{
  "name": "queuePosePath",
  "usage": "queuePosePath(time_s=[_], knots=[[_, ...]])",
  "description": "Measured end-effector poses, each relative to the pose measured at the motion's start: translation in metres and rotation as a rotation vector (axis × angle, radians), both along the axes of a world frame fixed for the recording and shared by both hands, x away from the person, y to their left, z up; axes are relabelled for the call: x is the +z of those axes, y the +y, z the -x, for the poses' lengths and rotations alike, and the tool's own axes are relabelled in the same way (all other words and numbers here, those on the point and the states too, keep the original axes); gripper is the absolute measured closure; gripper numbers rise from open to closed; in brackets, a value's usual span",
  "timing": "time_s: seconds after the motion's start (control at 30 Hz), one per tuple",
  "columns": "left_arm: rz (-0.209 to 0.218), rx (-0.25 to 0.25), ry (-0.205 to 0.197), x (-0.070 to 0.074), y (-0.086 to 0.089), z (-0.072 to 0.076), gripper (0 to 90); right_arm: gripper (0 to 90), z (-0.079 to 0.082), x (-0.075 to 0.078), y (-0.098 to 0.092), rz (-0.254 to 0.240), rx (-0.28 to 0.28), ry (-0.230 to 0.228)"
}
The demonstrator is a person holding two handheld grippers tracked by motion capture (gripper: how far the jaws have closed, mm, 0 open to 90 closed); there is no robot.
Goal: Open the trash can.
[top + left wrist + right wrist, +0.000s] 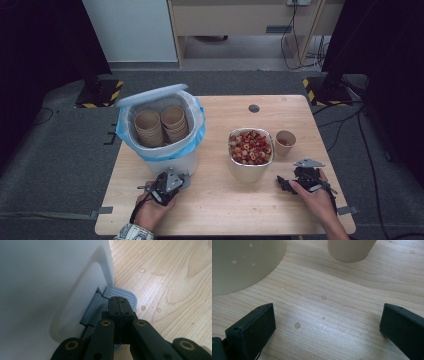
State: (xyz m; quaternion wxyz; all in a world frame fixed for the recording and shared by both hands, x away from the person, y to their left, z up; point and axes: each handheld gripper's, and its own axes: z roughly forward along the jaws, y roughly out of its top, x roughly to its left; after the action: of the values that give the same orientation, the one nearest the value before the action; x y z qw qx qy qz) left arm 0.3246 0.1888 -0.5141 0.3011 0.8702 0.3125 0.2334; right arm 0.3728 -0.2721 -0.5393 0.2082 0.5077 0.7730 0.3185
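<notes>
Left gripper (172, 181) is sitting at the table's 7 o'clock, jaws clenched with nothing between them, tips pressing on the grey pedal (120, 293) at the foot of the white bin (172, 160). The left gripper view is giving the pedal's ribbed top and the tips (120, 305) meeting on it; the high view is losing the pedal under the gripper. The high view is instead showing the bin lid (152, 95) standing raised at the bin's 11 o'clock, a blue bag lining the rim, and two stacks of paper cups (161, 126) inside.

Right gripper (289, 184) is resting at the table's 5 o'clock, jaws released and spread wide over bare wood, nothing between them. The right gripper view is showing the gripper (325, 325), plus water spots on the wood. The bowl (244, 262) and the single paper cup (350, 248) are both getting cut off by that frame's top edge. The high view is showing them whole: bowl (240, 170) full of red and yellow pieces near the centre, cup (285, 141) just at its 3 o'clock, contents too small to make out.

Bin is overhanging the table's left edge at 9 o'clock. Open wood is lying between the two hands along the near edge. Right hand is sitting close to the 5 o'clock corner.
</notes>
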Motion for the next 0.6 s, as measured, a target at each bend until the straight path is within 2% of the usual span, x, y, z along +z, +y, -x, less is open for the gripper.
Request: queuePosePath(time_s=[0.2,0.23,0.3,0.4,0.6], knots=[[0.012,0.001,0.011,-0.001,0.001,-0.002,89.9,2.3,0.000,0.000,-0.001,0.000,0.004,0.002],[0.017,0.003,0.014,-0.001,0.002,-0.002,89.9,9.2,0.000,0.002,-0.002,-0.004,0.001,-0.006],[0.016,0.003,0.013,-0.001,0.002,-0.002,89.9,8.5,0.000,0.003,-0.003,-0.015,-0.003,-0.009],[0.016,0.003,0.013,-0.001,0.002,-0.002,89.9,8.3,0.000,0.008,-0.005,-0.047,-0.017,-0.044],[0.017,0.002,0.014,-0.001,0.002,-0.002,89.9,7.7,-0.001,0.011,-0.007,-0.049,-0.027,-0.072]])
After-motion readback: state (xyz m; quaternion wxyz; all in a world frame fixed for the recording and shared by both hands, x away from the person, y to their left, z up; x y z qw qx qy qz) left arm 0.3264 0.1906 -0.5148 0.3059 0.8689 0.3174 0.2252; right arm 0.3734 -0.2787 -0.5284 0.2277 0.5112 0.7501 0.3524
